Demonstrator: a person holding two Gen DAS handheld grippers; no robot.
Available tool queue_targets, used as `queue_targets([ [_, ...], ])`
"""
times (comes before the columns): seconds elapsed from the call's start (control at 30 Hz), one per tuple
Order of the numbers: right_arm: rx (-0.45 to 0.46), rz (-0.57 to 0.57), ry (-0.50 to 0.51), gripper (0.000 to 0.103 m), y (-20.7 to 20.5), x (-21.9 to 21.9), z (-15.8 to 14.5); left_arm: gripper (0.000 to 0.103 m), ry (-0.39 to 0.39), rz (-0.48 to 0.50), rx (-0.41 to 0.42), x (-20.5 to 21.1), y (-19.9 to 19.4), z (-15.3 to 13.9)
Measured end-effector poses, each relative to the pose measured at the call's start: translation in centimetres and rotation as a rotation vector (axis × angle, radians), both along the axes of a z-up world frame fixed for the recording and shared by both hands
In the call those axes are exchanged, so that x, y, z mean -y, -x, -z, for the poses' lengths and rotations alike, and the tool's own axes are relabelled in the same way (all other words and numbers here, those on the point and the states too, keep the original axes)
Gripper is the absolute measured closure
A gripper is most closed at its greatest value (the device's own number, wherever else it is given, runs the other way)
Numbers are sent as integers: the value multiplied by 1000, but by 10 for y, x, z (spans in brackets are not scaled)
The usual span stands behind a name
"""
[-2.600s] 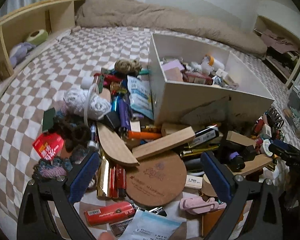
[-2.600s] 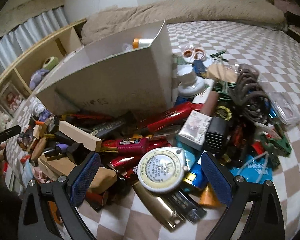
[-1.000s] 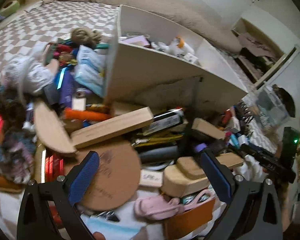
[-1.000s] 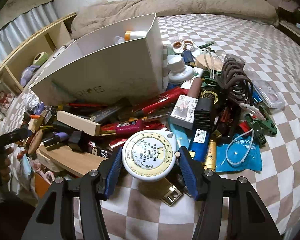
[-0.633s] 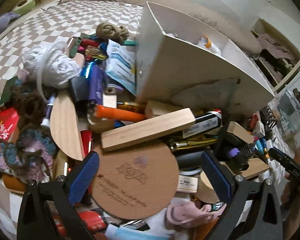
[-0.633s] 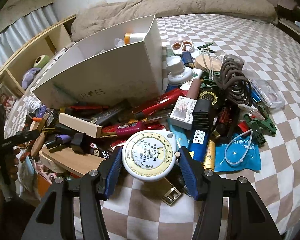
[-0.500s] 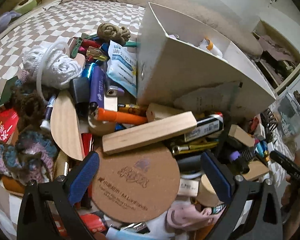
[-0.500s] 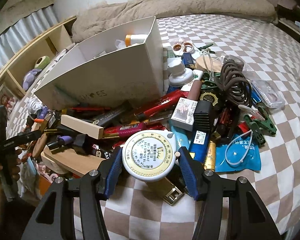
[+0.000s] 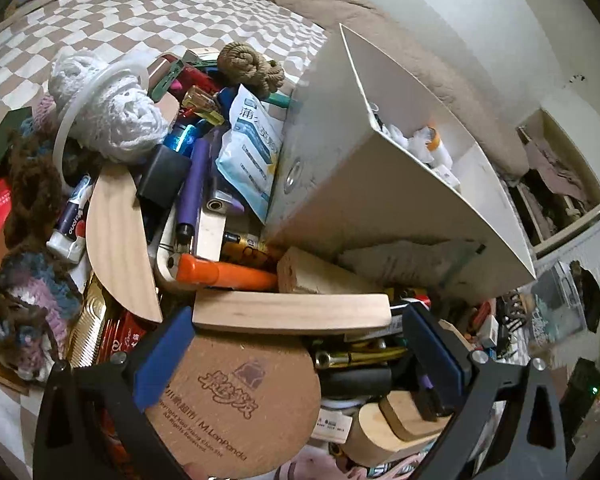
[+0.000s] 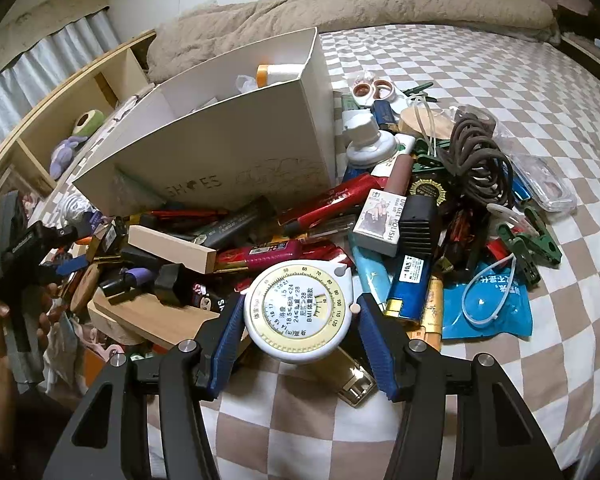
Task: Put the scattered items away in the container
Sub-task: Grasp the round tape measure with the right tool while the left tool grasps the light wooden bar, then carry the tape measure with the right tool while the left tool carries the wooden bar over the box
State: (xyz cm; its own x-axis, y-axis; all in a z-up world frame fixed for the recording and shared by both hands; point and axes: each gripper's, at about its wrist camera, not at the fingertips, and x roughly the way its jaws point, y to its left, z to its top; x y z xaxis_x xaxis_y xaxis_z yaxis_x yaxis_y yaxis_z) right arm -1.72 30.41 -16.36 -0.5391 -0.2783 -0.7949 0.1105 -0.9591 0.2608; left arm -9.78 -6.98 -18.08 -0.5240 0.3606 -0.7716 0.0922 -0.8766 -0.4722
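Note:
A white cardboard shoe box (image 9: 384, 200) (image 10: 236, 160) stands on the checked bed with several small items inside. Clutter is heaped around its front and both sides. My right gripper (image 10: 298, 320) is shut on a round white tape measure (image 10: 298, 312), its blue pads pressing the rim on both sides. My left gripper (image 9: 292, 344) is open, its blue pads either side of a long wooden block (image 9: 292, 308) that lies over a round cork coaster (image 9: 236, 400). The pads are close to the block's ends; I cannot tell whether they touch. The left gripper, held in a hand, also shows in the right wrist view (image 10: 66, 266).
Left of the box lie a white crochet bundle (image 9: 112, 116), a rope coil (image 9: 250, 66), an orange marker (image 9: 224, 274) and a curved wooden piece (image 9: 118, 240). Right of it are coiled hair ties (image 10: 478, 160), a blue lighter (image 10: 410, 284) and green clips (image 10: 528, 244). Wooden shelves (image 10: 72, 112) line the bed's far side.
My left gripper has rolled and dropped closer to the pile, so the wooden block now lies between its pads. My right gripper, which closed on the tape measure earlier, has held still.

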Motion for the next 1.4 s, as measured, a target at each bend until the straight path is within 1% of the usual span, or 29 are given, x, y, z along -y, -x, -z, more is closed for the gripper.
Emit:
queue_targets([
  [0.13,6,-2,-1,46,0,1,1,0,67,-8,-8,-11,2,0],
  [0.2,6,-4,-3,46,0,1,1,0,124,9,-13,-20,4,1],
  [0.27,5,-3,-3,46,0,1,1,0,156,19,-22,-25,3,1],
  [0.43,8,-3,-1,46,0,1,1,1,151,18,-27,-25,2,1],
  [0.53,2,-3,-1,46,-1,1,1,3,154,6,-26,-23,-3,0],
  [0.77,-13,-6,2,46,-2,1,-3,3,159,45,-42,-29,-9,-4],
  [0.93,-22,-17,3,46,-4,3,-5,3,226,80,-94,-40,-18,-13],
  [1.1,-24,-33,-8,46,-6,10,-6,3,262,107,-143,-49,-27,-23],
  [1.2,-31,-45,-13,46,-7,14,-8,3,267,134,-166,-53,-31,-32],
  [1.4,-69,-77,-11,46,-10,24,-26,3,245,161,-223,-60,-37,-58],
])
